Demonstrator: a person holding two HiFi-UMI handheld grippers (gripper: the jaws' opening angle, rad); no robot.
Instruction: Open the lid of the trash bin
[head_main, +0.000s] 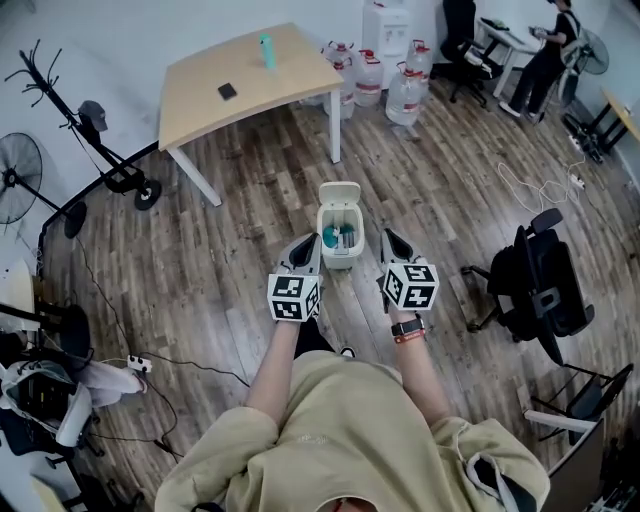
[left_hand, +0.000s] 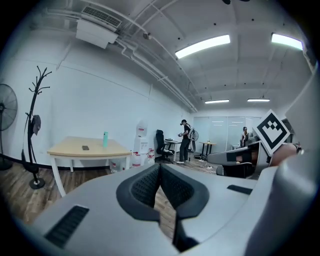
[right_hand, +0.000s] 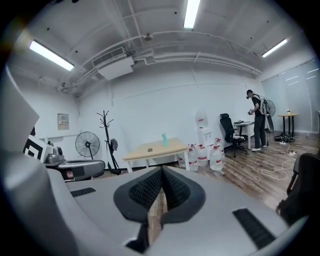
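A small white trash bin (head_main: 339, 248) stands on the wood floor in the head view, its lid (head_main: 340, 193) tipped up and back. Something teal and a few other bits show inside. My left gripper (head_main: 312, 241) is held just left of the bin and my right gripper (head_main: 387, 236) just right of it. Neither touches it. Both point forward, level with the room, so the bin does not show in either gripper view. The left gripper (left_hand: 160, 168) and the right gripper (right_hand: 162, 171) have their jaws pressed together with nothing between them.
A wooden table (head_main: 250, 80) with a teal bottle (head_main: 267, 50) stands behind the bin. Water jugs (head_main: 402, 92) sit at the back wall. A black office chair (head_main: 540, 285) is at the right, a fan (head_main: 20, 180) and cables at the left. A person (head_main: 545, 55) stands far back right.
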